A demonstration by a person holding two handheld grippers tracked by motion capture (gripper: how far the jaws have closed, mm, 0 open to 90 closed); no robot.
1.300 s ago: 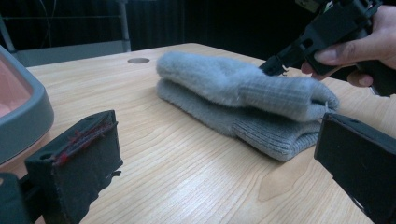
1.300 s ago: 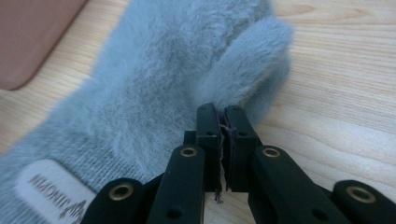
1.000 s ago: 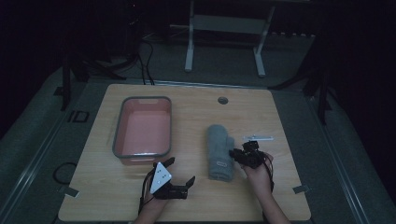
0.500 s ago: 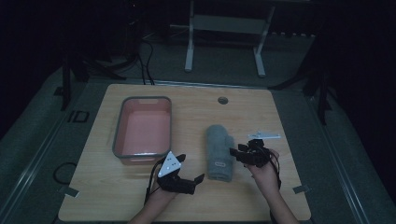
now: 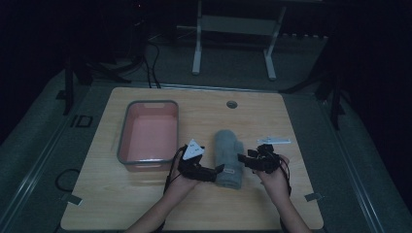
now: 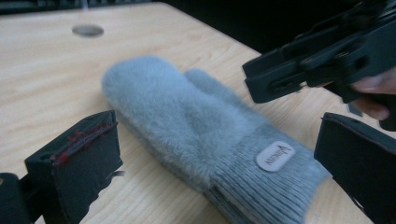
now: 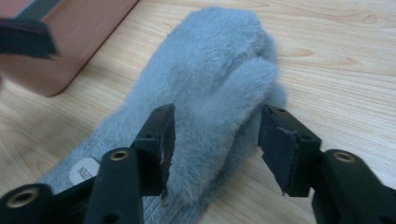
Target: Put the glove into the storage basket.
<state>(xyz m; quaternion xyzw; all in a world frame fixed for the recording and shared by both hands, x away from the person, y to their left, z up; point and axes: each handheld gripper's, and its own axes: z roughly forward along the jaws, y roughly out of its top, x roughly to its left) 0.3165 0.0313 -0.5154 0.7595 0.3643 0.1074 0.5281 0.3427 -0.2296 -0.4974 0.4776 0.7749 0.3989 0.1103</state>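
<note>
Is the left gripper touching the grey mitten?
Apart. In the left gripper view the left gripper stands open, with bare table between each jaw and the grey mitten.

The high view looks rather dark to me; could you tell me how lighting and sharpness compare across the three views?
High view: dim overall, surroundings nearly black, the table and grey mitten muted but readable. Left gripper view: bright, mitten label sharp, near jaws and right gripper soft. Right gripper view: bright, fur crisp, the pink tray corner blurred.

a fluffy grey mitten (image 5: 229, 154) lies flat on the wooden table, apparently thumb-side up, ribbed cuff nearest the person.
</note>
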